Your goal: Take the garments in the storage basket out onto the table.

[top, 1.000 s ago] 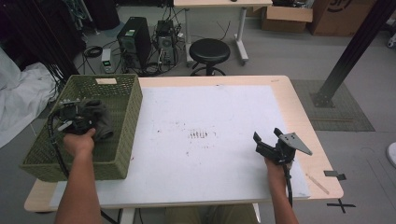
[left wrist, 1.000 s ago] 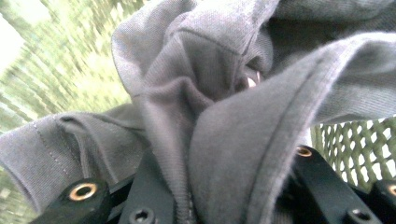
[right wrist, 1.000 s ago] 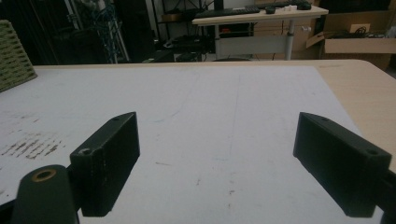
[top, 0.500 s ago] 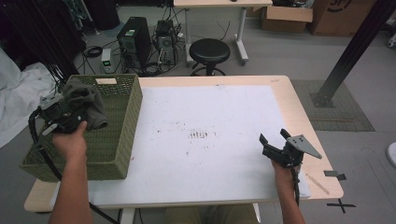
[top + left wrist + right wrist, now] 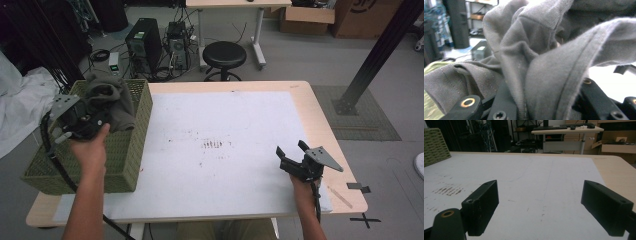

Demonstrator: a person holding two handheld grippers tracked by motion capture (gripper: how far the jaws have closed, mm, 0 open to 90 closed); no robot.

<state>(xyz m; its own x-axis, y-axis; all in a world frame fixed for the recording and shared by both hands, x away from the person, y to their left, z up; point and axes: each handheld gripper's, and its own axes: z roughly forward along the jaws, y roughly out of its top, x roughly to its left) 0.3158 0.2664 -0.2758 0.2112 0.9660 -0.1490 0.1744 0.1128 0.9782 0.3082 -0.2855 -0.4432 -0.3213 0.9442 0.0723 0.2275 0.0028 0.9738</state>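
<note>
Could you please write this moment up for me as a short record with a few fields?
Setting: table with a white mat, green woven basket at its left edge
Left gripper: shut on the grey garment, held above the basket
Garment in left gripper view: bunched folds between the black jaws
Right gripper: open, holding nothing, low over the mat near the right edge
Stage: garment lifted, not yet laid on the mat

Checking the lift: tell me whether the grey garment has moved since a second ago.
Yes. The grey garment, clamped in the left gripper, has risen out of the green basket and now hangs above its rim.
</note>
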